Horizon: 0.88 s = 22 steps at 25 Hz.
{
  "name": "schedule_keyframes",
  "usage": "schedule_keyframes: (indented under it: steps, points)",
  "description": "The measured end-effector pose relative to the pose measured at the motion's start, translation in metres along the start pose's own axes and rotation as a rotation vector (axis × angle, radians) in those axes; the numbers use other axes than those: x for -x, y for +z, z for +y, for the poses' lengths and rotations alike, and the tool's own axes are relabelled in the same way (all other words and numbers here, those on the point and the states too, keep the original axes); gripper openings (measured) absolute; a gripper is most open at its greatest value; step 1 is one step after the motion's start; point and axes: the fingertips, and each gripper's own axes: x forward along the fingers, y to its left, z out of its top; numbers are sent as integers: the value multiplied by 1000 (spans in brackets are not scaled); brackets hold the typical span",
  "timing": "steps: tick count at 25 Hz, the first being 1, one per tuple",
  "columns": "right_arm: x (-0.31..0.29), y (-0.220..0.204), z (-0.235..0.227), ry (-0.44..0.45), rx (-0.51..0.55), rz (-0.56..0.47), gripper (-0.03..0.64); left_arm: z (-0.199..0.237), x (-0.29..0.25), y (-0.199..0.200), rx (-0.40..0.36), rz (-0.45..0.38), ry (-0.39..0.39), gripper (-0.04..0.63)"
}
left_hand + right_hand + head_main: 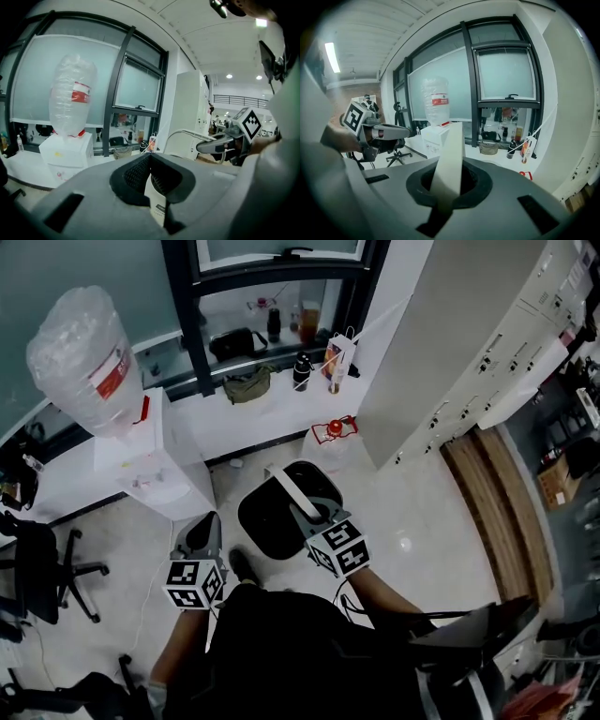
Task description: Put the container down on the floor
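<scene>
In the head view the black round container (267, 521) hangs low over the pale tiled floor (422, 512), just ahead of the person's feet. Whether its base touches the floor I cannot tell. Its white strap handle (285, 486) rises from it, and my right gripper (302, 512) is shut on that handle. The right gripper view shows the white handle (449, 159) running up between the jaws. My left gripper (202, 542) hangs to the left of the container, apart from it, holding none of it. Its mesh pads (136, 173) appear to meet in the left gripper view.
A water dispenser (150, 460) with a large clear bottle (89, 357) stands at the left. An office chair (37, 563) sits further left. Bags and bottles line the window ledge (281, 395). A small red object (335, 429) lies by the white locker block (459, 343).
</scene>
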Motion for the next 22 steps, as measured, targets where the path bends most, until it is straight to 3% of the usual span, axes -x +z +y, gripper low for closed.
schedule_keyframes:
  steps: [22]
  points:
    - [-144, 68, -44, -67, -32, 36, 8, 133, -111, 40, 18, 22, -106, 8]
